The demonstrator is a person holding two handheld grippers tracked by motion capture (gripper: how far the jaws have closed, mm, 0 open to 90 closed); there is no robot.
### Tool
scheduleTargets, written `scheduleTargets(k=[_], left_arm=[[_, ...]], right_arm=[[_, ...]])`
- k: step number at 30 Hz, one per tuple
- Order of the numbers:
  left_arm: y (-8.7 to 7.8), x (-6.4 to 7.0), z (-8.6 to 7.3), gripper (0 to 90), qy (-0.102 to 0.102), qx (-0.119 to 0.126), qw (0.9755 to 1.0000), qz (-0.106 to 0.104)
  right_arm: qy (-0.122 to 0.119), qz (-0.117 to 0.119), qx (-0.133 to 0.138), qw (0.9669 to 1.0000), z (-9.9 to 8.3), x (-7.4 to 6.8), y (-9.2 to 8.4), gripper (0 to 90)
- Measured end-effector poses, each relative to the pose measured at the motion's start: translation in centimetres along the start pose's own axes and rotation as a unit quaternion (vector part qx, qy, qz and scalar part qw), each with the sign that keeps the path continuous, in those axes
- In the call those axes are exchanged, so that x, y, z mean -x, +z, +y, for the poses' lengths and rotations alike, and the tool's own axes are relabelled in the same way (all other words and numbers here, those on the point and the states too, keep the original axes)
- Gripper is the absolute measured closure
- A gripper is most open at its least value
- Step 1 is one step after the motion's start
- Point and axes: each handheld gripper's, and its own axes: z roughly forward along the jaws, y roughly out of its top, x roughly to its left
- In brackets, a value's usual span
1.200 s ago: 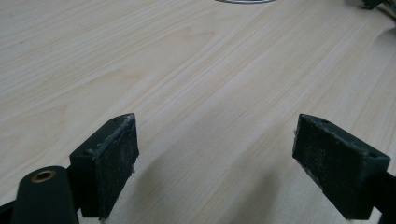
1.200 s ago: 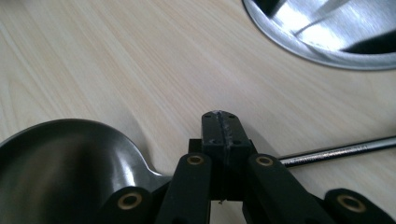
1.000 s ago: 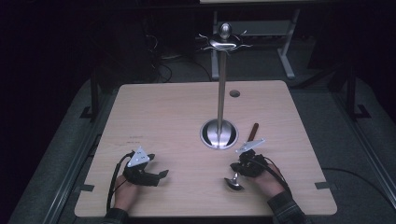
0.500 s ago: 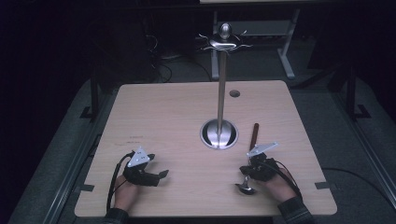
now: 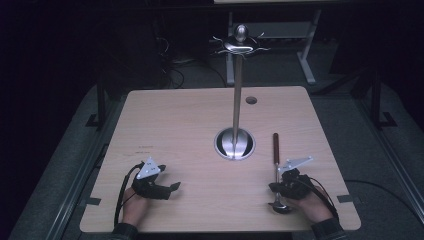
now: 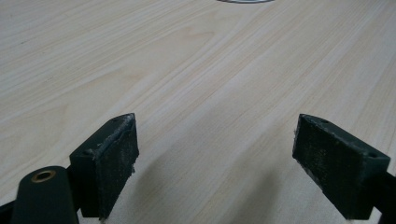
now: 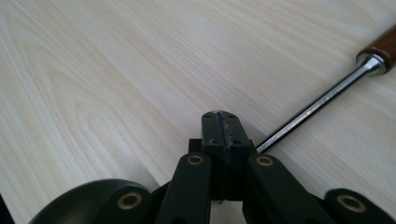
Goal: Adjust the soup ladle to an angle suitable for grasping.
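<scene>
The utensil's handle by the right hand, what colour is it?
Reddish-brown handle, clearest in the right gripper view.

Dim room, lit tabletop, soft shadows

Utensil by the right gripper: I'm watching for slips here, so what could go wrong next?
1. The right gripper is shut, and the utensil has its metal shaft beside the jaws, not between them. A nudge could roll or skid it across the table.
2. The tall stand is close, so a swung utensil might strike its pole.
</scene>
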Motion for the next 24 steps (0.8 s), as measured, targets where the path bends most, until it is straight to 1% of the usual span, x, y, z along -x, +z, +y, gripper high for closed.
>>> scheduleTargets(k=[8,11,12,17,21,22,24], left_arm=[[0.0,0.0,0.0,14.0,0.000,0.000,1.0000,0.000],[0.0,0.0,0.0,14.0,0.000,-0.001,1.0000,0.001],[0.0,0.0,0.0,14.0,0.000,-0.001,1.0000,0.001],[0.0,0.0,0.0,14.0,0.001,-0.001,1.0000,0.001],[0.0,0.0,0.0,14.0,0.002,-0.003,1.0000,0.002],[0.0,0.0,0.0,14.0,0.002,-0.003,1.0000,0.002],[0.0,0.1,0.0,14.0,0.002,-0.004,1.0000,0.002]], right_arm=[[0.013,-0.003,-0.005,0.9999,-1.4,0.9,-1.2,89.9],[0.016,-0.010,-0.003,0.9998,-1.9,1.3,-1.7,89.9],[0.020,-0.010,-0.004,0.9997,-2.0,1.5,-1.9,89.9],[0.023,-0.014,-0.005,0.9996,-2.4,1.9,-2.3,89.9],[0.020,-0.005,0.008,0.9997,-2.3,2.1,-2.6,89.9],[0.014,-0.004,0.017,0.9998,-2.1,2.2,-2.8,89.9],[0.014,-0.008,0.026,0.9995,-1.7,2.5,-3.0,89.9]])
